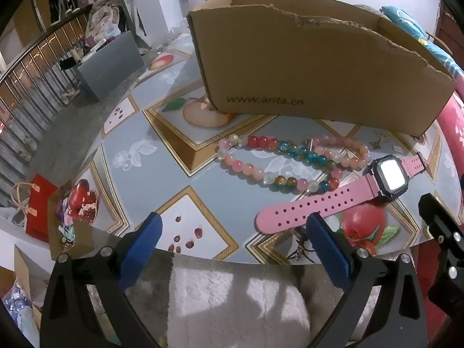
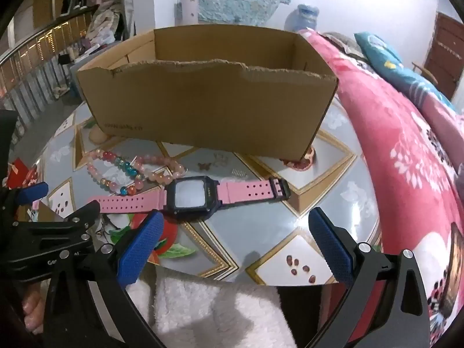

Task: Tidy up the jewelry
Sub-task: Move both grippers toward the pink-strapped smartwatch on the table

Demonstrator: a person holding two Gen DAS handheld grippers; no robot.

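Left gripper (image 1: 233, 233) & right gripper (image 2: 236, 233): jaws wide apart, nothing btwn. Pink watch (image 2: 190, 195) flat on counter (image 2: 261, 232), touching bead bracelets (image 1: 290, 162) on its left. Behind: torn cardboard box (image 1: 319, 66), printed "www.anta.cn".

**Left Wrist View: Items on Worktop**

The left gripper (image 1: 233, 242) hung open above the worktop (image 1: 162, 156) edge, holding nothing. A bead bracelet (image 1: 290, 162) lay beside a pink watch (image 1: 342, 197), both before a cardboard box (image 1: 313, 66).
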